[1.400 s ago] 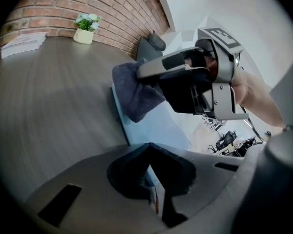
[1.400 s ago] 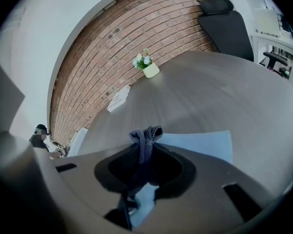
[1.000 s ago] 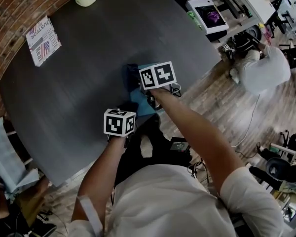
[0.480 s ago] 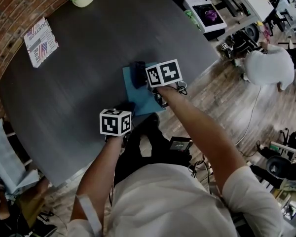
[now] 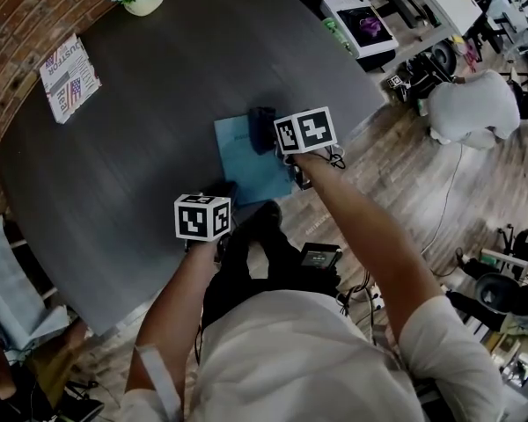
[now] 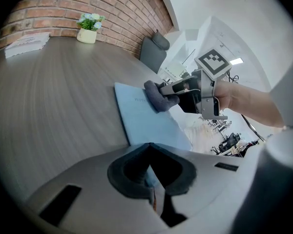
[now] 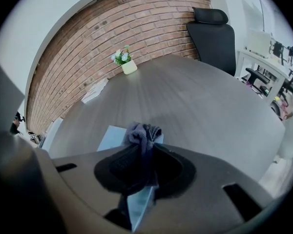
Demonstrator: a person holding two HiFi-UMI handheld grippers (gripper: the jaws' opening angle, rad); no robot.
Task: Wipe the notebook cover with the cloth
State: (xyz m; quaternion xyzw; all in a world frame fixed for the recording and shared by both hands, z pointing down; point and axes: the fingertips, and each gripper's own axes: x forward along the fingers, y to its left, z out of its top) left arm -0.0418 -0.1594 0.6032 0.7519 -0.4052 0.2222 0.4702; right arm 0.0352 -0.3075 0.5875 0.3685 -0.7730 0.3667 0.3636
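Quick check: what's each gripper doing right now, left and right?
Left hand-held gripper: closed on the near edge of the notebook.
Right hand-held gripper: closed on the cloth.

The person wears a white short-sleeved shirt (image 5: 308, 359), and the left gripper (image 6: 149, 175) and right gripper (image 7: 140, 175) are pale grey shells with dark padded jaw mouths, each topped by a white cube (image 5: 202, 217) printed with black square markers on its faces.
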